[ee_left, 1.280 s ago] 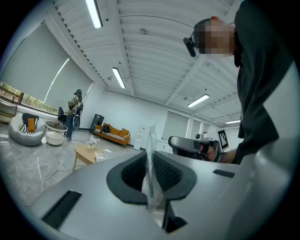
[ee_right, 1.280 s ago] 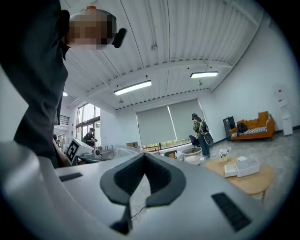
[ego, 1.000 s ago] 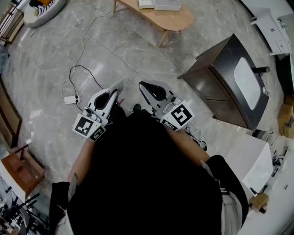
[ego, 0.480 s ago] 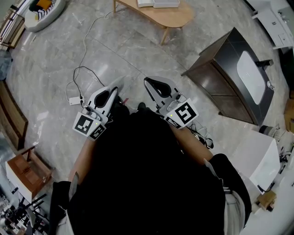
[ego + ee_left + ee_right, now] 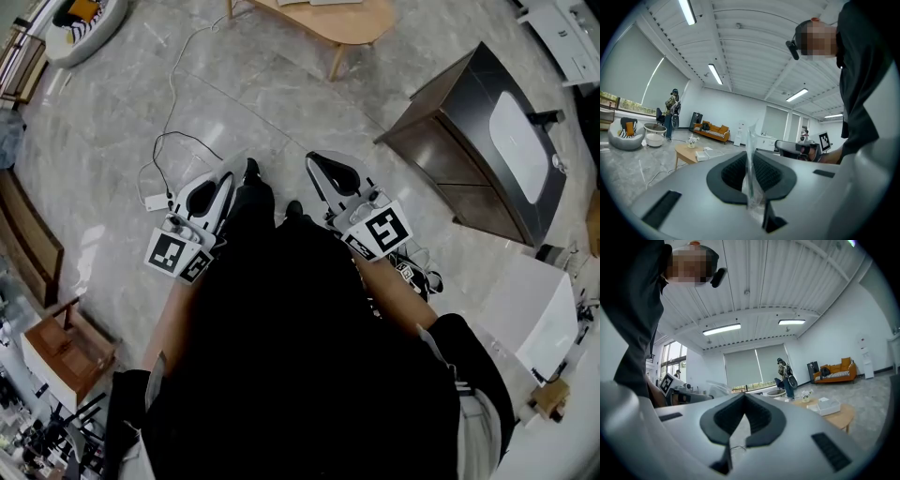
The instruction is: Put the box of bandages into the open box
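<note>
In the head view I hold both grippers side by side before my dark-clothed body, above the grey marble floor. My left gripper [image 5: 223, 184] [image 5: 751, 180] is shut on a thin piece of clear plastic [image 5: 751, 140] that sticks up between its dark pads. Beside it, my right gripper [image 5: 319, 165] [image 5: 744, 401] is shut with nothing in it. Ahead stands a low wooden table [image 5: 352, 23] [image 5: 686, 152] [image 5: 841, 414] with white boxes [image 5: 702, 153] [image 5: 828, 405] on it. I cannot tell which of them is the box of bandages or the open box.
A dark cabinet [image 5: 473, 141] stands to the right and a white box [image 5: 530, 314] lies nearer. A power strip with its cable [image 5: 155, 200] lies on the floor at left, near a wooden chair [image 5: 70, 347]. A person [image 5: 671, 115] and an orange sofa [image 5: 711, 131] are far off.
The floor, table and cabinet have slid up and right in the head view as I walk forward. A black shoe now shows between the grippers. Both grippers keep their pose.
</note>
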